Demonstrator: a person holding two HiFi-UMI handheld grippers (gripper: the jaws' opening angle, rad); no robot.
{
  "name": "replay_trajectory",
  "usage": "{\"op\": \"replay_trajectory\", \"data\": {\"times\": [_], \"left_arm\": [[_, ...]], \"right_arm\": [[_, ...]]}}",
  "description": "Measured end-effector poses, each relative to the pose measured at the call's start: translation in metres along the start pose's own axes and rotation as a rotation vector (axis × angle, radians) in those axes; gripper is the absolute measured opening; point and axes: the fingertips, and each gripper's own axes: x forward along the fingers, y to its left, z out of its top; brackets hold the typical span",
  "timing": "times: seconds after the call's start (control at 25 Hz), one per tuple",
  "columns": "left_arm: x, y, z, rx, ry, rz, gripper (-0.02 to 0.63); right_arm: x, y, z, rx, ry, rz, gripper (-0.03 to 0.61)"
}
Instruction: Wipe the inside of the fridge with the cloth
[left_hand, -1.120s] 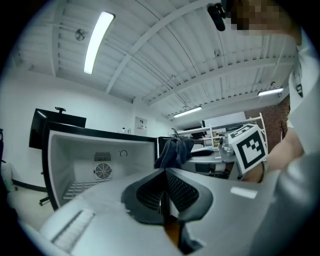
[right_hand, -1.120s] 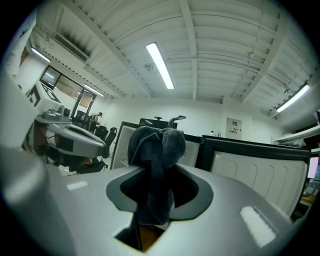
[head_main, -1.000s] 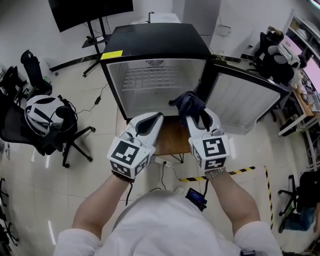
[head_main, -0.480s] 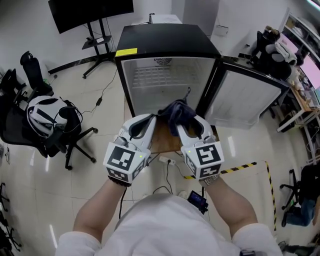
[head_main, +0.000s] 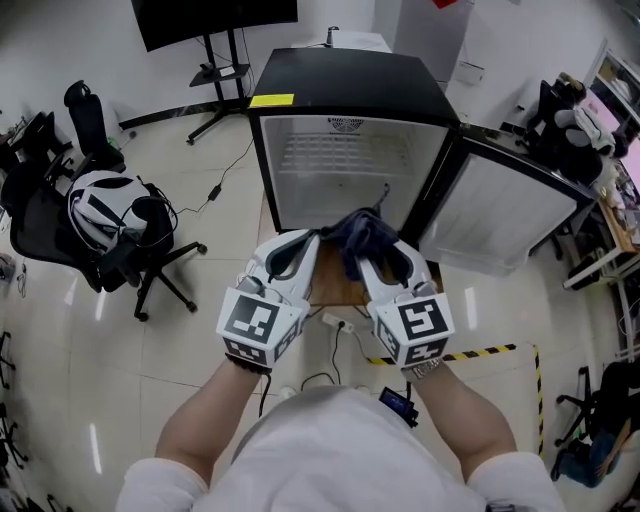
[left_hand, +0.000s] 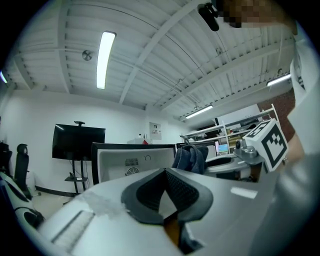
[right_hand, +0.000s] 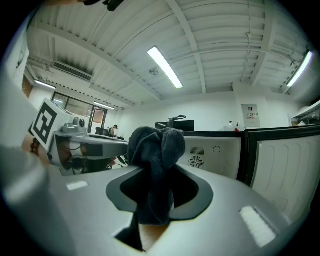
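While I hold both grippers level before the open fridge (head_main: 345, 85), I note the right gripper (head_main: 380, 250) is clamped partway closed on the dark cloth (head_main: 362, 230). The cloth bunches up above its jaws, outside the cabinet and just short of the opening. The left gripper (head_main: 298, 248) has its jaws fully together, nothing between them. The fridge door (head_main: 495, 215) stands swung out to the right.

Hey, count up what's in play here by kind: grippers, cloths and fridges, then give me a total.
grippers: 2, the left gripper and the right gripper
cloth: 1
fridge: 1
total: 4
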Motion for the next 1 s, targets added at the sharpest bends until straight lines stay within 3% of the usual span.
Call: {"op": "replay_trajectory", "data": {"times": [1.0], "left_arm": [[0.020,-0.025,-0.012,0.027,0.030,-0.023,0.006]], "right_arm": [[-0.011,-0.018,-0.008,0.019,-0.001,-0.012,0.110]]}}
